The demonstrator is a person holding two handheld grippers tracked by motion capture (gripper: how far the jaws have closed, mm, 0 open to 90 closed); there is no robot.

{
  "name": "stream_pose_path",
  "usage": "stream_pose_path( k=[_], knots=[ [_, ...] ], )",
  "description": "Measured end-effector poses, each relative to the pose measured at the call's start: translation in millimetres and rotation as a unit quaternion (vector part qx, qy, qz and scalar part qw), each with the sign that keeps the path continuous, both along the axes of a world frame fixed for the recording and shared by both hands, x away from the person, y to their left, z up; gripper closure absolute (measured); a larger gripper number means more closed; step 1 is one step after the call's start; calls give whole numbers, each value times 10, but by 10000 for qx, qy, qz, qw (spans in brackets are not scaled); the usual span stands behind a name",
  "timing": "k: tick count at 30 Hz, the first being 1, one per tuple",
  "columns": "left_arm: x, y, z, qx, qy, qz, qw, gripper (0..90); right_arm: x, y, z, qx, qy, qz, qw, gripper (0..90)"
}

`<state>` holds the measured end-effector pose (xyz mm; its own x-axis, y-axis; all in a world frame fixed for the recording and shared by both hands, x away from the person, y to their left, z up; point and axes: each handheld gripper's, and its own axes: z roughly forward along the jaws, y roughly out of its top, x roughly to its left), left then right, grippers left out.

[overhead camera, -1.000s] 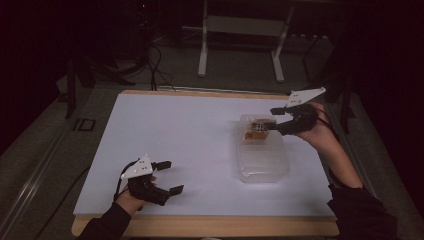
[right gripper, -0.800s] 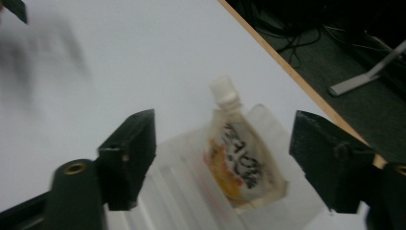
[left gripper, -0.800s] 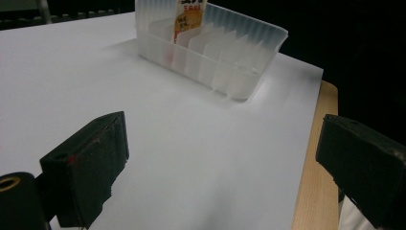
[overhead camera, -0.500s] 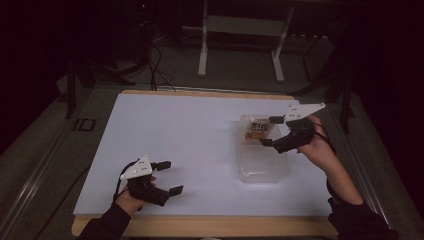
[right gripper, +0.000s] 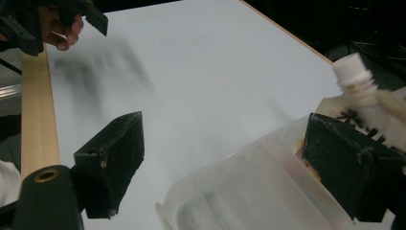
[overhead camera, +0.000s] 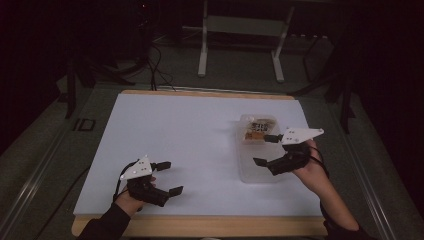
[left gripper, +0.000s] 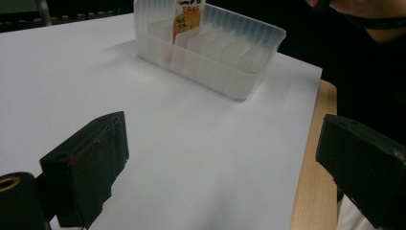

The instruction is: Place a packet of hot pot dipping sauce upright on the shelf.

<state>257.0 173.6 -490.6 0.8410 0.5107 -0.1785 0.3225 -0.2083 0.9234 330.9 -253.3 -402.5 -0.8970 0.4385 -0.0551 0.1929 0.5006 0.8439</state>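
the left gripper is resting low at the near edge of the table, its jaws spread wide and grasping nothing. further in, the right gripper is hanging over the near half of the clear slotted bin, jaws released and empty, having just been opening, with nothing between them. at the bin's far end a spouted drink pouch is standing upright in a slot. judging from this, the lower jaw is sitting close to the bin's rim, so a careless sweep could be nudging the light bin across the smooth sheet or tipping the pouch out of its slot.
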Motion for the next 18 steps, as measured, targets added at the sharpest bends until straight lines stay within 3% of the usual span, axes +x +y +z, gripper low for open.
stream_pose_path(
  k=[6,14,18],
  knots=[
    [-7,-1,2,20,-9,-12,10000,43,-151,0,-116,191,137,56,9997,151],
    [-11,-2,7,31,-22,-16,10000,43,-295,-9,-195,244,79,-88,9996,151],
    [-15,-7,5,37,-21,-14,10000,43,-380,-23,-242,311,143,-3,9994,151]
  ],
)
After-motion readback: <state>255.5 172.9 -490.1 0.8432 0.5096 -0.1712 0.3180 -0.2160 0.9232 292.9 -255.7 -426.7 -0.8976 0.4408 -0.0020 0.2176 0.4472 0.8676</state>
